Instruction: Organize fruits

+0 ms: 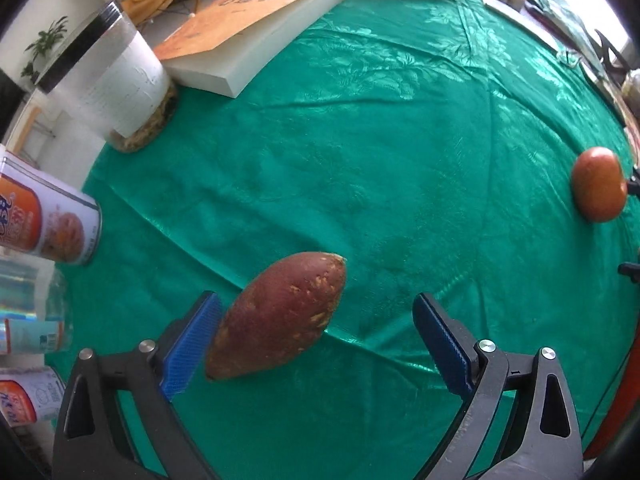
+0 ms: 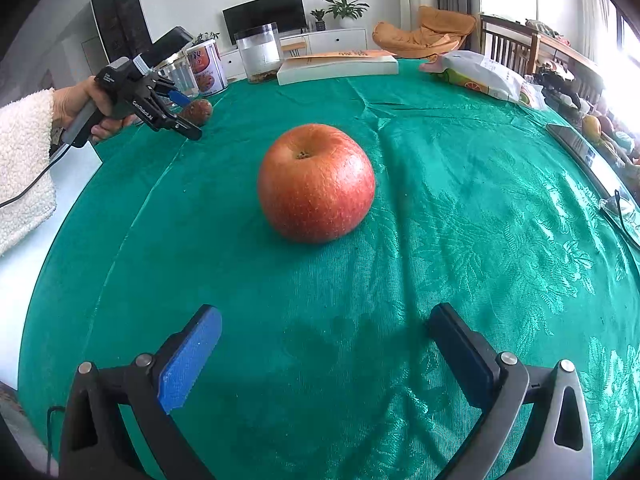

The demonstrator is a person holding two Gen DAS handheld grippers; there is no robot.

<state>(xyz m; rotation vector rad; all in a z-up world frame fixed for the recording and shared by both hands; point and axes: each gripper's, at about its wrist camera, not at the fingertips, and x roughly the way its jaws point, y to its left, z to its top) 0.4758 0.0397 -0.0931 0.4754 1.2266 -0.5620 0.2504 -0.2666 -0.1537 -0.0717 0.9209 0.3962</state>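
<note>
A reddish-brown sweet potato point(image 1: 280, 316) lies on the green tablecloth point(image 1: 360, 140), close to the left pad of my open left gripper point(image 1: 316, 348), which stands around its near end without gripping it. It also shows in the right wrist view point(image 2: 198, 111), beside the left gripper point(image 2: 176, 112). A red apple point(image 2: 316, 182) sits upright in the middle of the cloth, ahead of my open, empty right gripper point(image 2: 320, 356). The apple shows at the right in the left wrist view point(image 1: 599, 184).
A clear jar point(image 1: 112, 80), a thick book point(image 1: 256, 28) and printed cans point(image 1: 44, 220) stand along the table's left and far edge. A snack bag point(image 2: 480, 74) lies at the far right. A phone point(image 2: 580, 144) and a cable lie at the right edge.
</note>
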